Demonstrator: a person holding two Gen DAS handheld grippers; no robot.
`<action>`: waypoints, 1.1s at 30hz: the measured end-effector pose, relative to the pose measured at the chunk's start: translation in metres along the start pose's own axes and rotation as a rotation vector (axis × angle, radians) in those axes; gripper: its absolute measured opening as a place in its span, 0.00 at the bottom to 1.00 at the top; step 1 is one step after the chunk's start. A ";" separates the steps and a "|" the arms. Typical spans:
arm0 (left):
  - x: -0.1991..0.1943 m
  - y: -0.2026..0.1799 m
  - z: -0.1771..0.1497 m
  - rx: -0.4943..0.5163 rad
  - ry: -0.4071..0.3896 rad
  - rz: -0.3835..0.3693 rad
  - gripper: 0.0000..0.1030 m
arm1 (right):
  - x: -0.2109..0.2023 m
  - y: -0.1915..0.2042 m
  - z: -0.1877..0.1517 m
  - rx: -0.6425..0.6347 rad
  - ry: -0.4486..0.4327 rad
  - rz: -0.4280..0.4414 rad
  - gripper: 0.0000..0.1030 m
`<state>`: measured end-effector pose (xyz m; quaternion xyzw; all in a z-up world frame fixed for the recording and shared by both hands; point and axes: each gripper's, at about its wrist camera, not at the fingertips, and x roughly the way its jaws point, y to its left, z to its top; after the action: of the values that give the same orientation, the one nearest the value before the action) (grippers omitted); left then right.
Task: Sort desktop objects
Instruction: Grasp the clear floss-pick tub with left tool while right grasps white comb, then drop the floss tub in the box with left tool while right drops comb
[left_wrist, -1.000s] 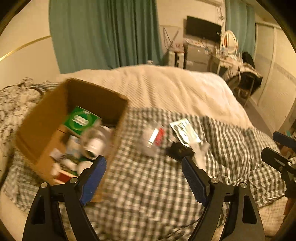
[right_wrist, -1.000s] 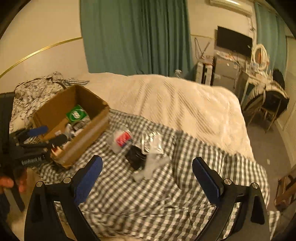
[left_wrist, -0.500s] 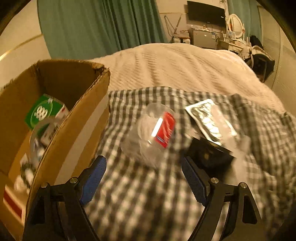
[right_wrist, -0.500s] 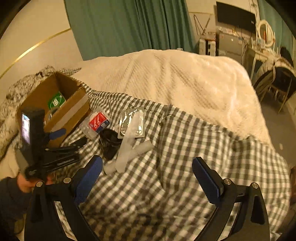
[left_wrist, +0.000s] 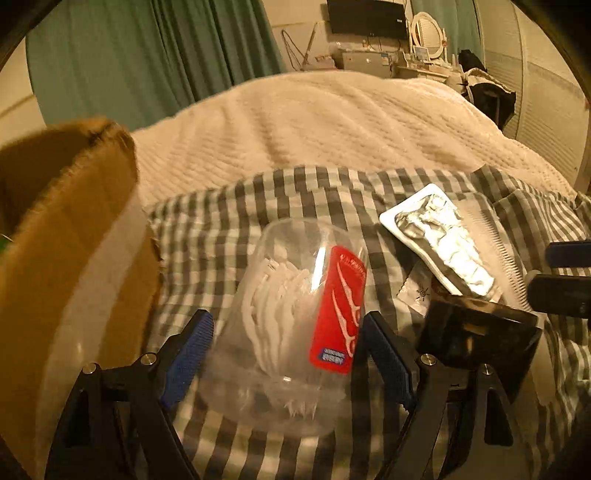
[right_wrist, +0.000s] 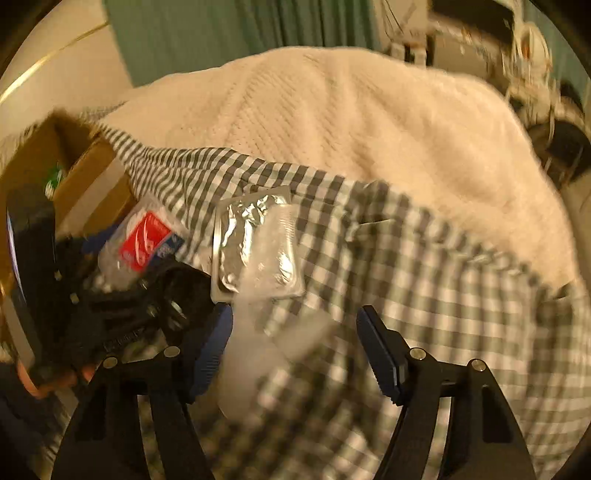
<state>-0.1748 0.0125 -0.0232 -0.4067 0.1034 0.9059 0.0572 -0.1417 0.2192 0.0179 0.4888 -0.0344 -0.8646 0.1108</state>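
Here, on a bed under a checked cloth (left_wrist: 258, 206): one clear plastic tub (left_wrist: 291, 325) lying on its side, holding a bundle of white picks; its red label carries white writing too blurred to read. One foil blister pack (left_wrist: 443, 243), silver side up, lies just beside it, overlapping one black box (left_wrist: 476, 339). One cardboard box (left_wrist: 62, 266) with a strip of pale tape stands at the tub's other side; something green shows inside it in the right wrist view, the rest hidden. One pale translucent piece (right_wrist: 255, 354), blurred, lies below the blister pack. Left claw (left_wrist: 286, 349): wide, astride the tub, pads not pressing it. Right claw (right_wrist: 295, 350): closing, the pale piece between its fingers, no grip seen.
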 end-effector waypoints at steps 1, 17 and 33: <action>0.002 0.002 -0.001 -0.010 0.008 -0.020 0.77 | 0.005 0.004 0.001 0.002 0.002 0.008 0.67; -0.054 -0.003 -0.029 -0.074 0.029 -0.078 0.64 | -0.020 0.019 -0.010 -0.122 0.037 -0.093 0.26; -0.266 0.064 -0.007 -0.062 -0.215 -0.099 0.63 | -0.163 0.130 -0.040 -0.295 -0.144 -0.140 0.26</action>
<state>-0.0056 -0.0568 0.1809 -0.3135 0.0483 0.9431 0.0999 -0.0058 0.1311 0.1551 0.4054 0.1191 -0.8986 0.1181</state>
